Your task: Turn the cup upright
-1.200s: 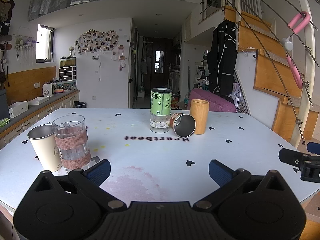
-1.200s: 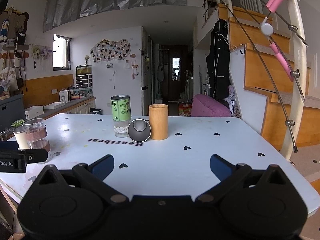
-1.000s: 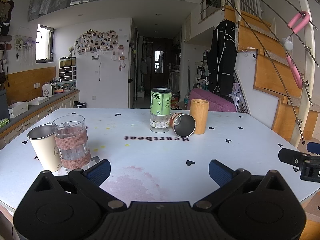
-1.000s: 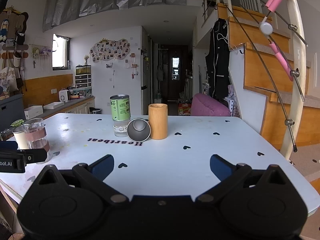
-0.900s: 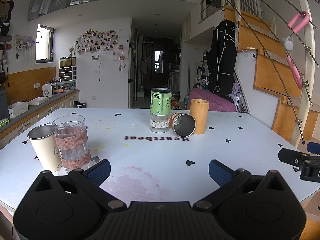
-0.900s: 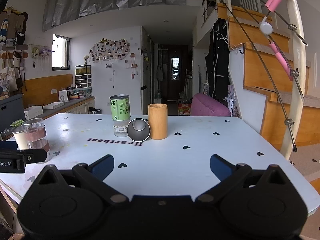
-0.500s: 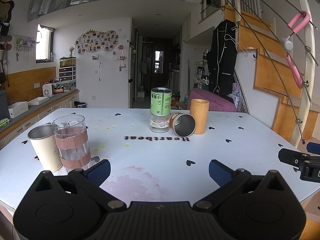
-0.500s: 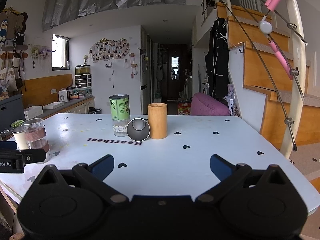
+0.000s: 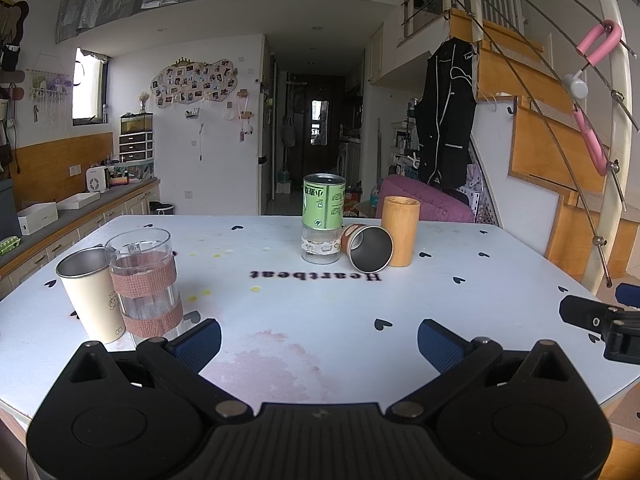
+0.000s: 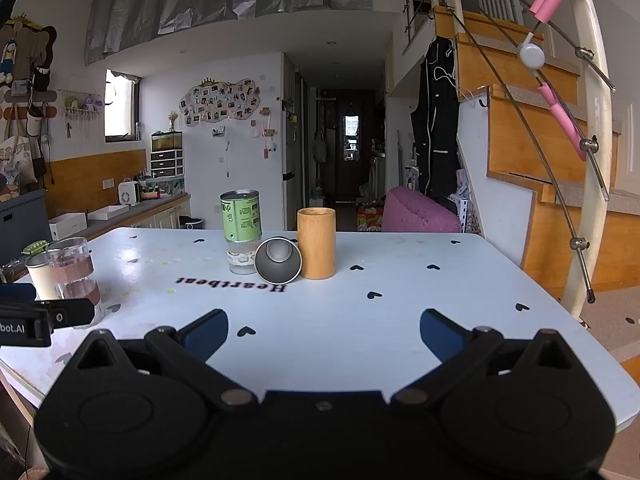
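Nothing has moved since the earlier frames. The metal cup lies on its side on the bench, between the green can and wooden cup. Left gripper and right gripper hover with jaws wide open, empty.

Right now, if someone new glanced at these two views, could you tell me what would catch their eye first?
Probably the steel cup lying on its side mid-table, its open mouth facing the cameras, wedged between the green can stacked on a glass and the upright wooden cup. Next, the cream cup and banded glass standing together at the table's left edge. Both grippers, left and right, are open and hold nothing.
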The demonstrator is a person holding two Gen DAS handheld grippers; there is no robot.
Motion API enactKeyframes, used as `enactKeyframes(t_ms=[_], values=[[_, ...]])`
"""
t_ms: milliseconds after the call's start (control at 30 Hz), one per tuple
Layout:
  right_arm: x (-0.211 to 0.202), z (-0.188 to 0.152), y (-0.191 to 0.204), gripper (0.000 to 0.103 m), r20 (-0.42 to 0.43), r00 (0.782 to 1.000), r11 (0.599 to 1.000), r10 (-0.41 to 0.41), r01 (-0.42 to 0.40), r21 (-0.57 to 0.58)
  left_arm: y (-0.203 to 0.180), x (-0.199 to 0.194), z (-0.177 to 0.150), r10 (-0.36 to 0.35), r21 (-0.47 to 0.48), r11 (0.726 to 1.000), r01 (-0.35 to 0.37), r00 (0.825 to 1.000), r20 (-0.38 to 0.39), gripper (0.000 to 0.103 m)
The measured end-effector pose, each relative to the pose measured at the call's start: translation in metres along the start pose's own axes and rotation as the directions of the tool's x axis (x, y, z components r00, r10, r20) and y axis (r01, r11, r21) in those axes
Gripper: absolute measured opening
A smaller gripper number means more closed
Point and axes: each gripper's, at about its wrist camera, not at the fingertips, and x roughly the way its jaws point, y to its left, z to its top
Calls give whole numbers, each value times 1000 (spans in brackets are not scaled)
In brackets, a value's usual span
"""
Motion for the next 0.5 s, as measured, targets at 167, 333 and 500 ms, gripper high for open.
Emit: enactKeyframes(t_ms=[167, 333, 500], values=[[0, 0, 0, 103, 0, 1000, 1000, 0, 0, 0, 7, 1, -3, 6, 2, 1000, -6, 1000, 2, 103], [0, 0, 0, 103, 0, 1000, 1000, 4, -4, 2, 2, 11, 7, 41, 27, 999, -42, 998, 49, 103], [4, -3, 2, 103, -7, 1000, 1000, 15, -15, 6, -1, 31, 32, 57, 32, 998, -62, 991, 121, 103]])
